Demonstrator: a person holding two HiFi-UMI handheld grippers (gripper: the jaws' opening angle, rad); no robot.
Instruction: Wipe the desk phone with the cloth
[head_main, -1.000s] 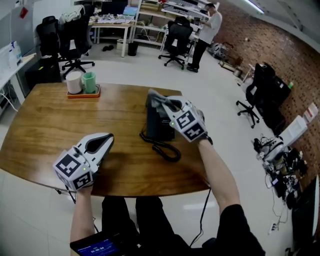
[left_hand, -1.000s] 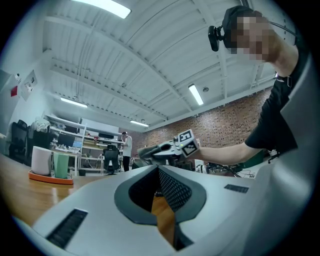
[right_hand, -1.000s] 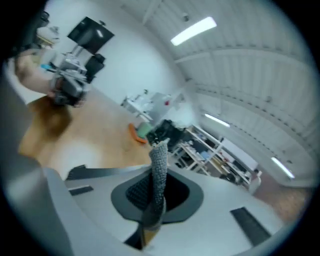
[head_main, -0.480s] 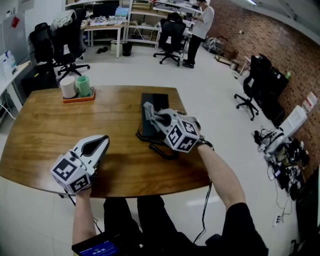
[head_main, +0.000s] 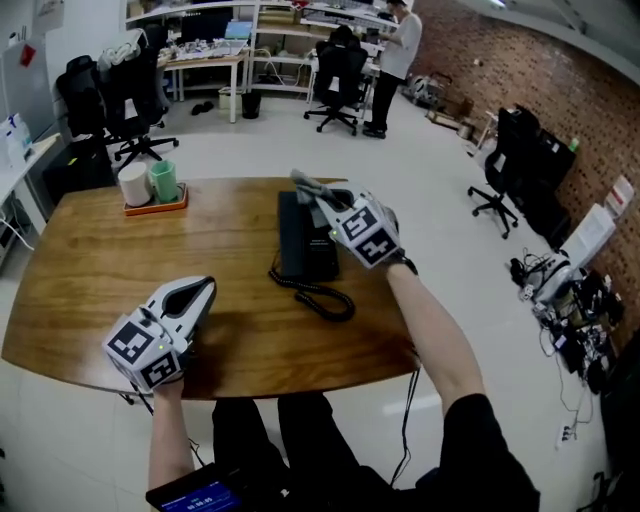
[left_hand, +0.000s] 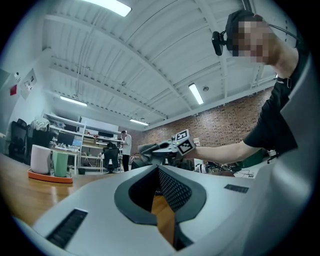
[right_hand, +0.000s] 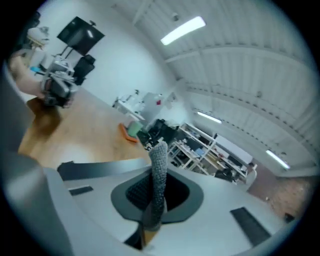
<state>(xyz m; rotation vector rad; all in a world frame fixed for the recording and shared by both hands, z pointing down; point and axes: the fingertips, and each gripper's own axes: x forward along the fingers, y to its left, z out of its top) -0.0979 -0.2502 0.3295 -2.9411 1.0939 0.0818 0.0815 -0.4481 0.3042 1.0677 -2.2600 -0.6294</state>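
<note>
A black desk phone (head_main: 305, 238) lies in the middle of the wooden table (head_main: 100, 270), its coiled cord (head_main: 322, 297) trailing toward me. My right gripper (head_main: 322, 204) hangs over the phone's far right part, shut on a grey cloth (head_main: 309, 186). In the right gripper view the cloth (right_hand: 159, 175) stands pinched between the jaws. My left gripper (head_main: 190, 297) rests near the table's front left, well apart from the phone, jaws together with nothing in them. The left gripper view shows the right gripper (left_hand: 162, 148) and cloth ahead.
An orange tray (head_main: 157, 203) with a white roll (head_main: 134, 184) and a green cup (head_main: 163, 181) stands at the table's back left. Office chairs (head_main: 338, 72), desks and a standing person (head_main: 392, 50) are beyond the table. Cables lie on the floor at right.
My right gripper with the cloth has moved away from me, from the phone's near middle to its far right end. The left gripper has stayed put.
</note>
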